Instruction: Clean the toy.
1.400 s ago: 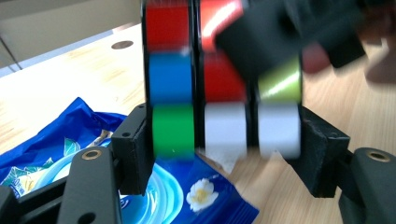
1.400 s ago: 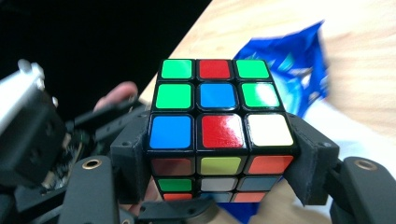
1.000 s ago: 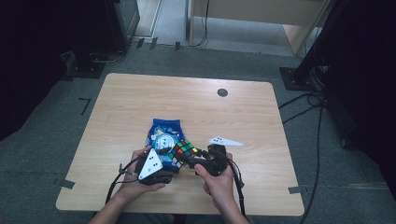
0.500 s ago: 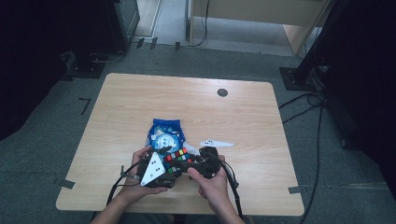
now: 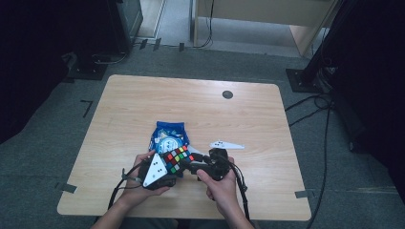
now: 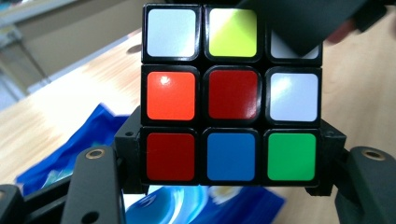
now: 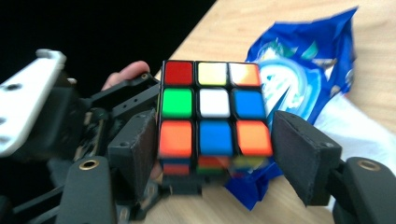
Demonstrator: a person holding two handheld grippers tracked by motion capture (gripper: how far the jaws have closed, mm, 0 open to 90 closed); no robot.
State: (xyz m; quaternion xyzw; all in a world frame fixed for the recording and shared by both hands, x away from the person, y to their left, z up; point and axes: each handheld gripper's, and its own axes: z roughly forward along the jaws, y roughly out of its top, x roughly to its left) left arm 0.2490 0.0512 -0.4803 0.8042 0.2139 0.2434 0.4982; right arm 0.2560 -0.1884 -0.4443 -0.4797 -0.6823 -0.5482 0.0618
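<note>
Cube (image 5: 176, 158) sits up off the table near the front edge, caught between both grippers. The left gripper (image 5: 165, 171) has its jaws clamped on the bottom layer: in the left gripper view the black pads press both sides of the row with the red, blue and green stickers (image 6: 232, 93). The right gripper (image 5: 193, 164) comes in from the other side. In the right gripper view its pads flank the lowest row of the cube (image 7: 214, 119), left pad right up against it, right pad with a sliver of gap, so honestly I can't tell if it's actually squeezing or just about to.

Only container-ish thing around is the blue snack bag (image 5: 168, 136), lying flat on the table (image 5: 143, 100) just behind the cube. It looks sealed; can't see what's inside. It shows under the cube in the left gripper view (image 6: 70, 154) and beside it in the right one (image 7: 299, 70).

A white three-cornered piece (image 5: 227, 144) lies just beyond the right hand, and a small dark round spot (image 5: 228, 94) sits well apart toward the far edge.
</note>
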